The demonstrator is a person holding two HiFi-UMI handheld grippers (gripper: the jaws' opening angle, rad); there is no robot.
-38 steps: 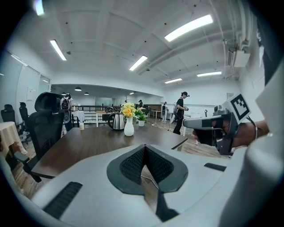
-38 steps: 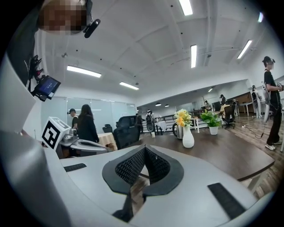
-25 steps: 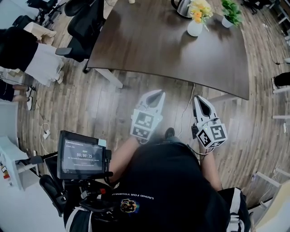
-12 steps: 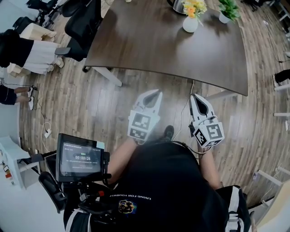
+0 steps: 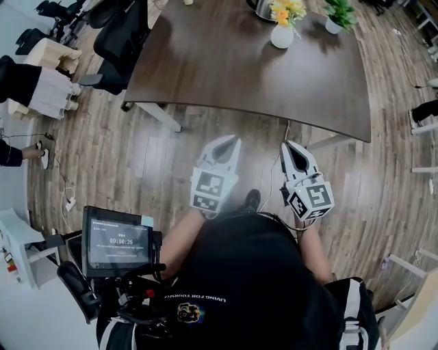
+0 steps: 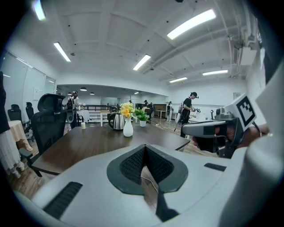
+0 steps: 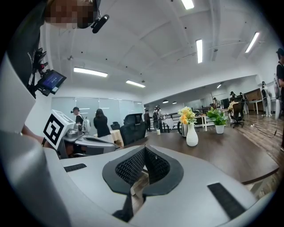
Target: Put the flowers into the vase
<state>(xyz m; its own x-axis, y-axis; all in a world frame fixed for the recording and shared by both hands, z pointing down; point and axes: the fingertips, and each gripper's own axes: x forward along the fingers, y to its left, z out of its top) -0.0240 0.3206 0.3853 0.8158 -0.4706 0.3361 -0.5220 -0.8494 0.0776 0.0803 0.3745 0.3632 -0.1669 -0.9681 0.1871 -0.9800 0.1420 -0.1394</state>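
Observation:
Yellow flowers (image 5: 286, 10) stand in a white vase (image 5: 282, 35) at the far side of the dark table (image 5: 239, 68). In the left gripper view the vase (image 6: 128, 127) and flowers (image 6: 127, 109) are far ahead; the right gripper view also shows the vase (image 7: 191, 135) with its flowers (image 7: 187, 115). My left gripper (image 5: 235, 139) and right gripper (image 5: 287, 145) hover side by side over the wooden floor, short of the table's near edge. Both are shut with nothing in them, pads meeting at the tips (image 6: 144, 146) (image 7: 144, 148).
A metal kettle (image 5: 262, 7) and a potted green plant (image 5: 337, 14) stand beside the vase. Black office chairs (image 5: 120, 34) line the table's left side. A small screen (image 5: 118, 241) is mounted at my lower left. People stand farther off in the room.
The table and vase have slid slightly up and left in the head view. Both grippers stay shut and side by side.

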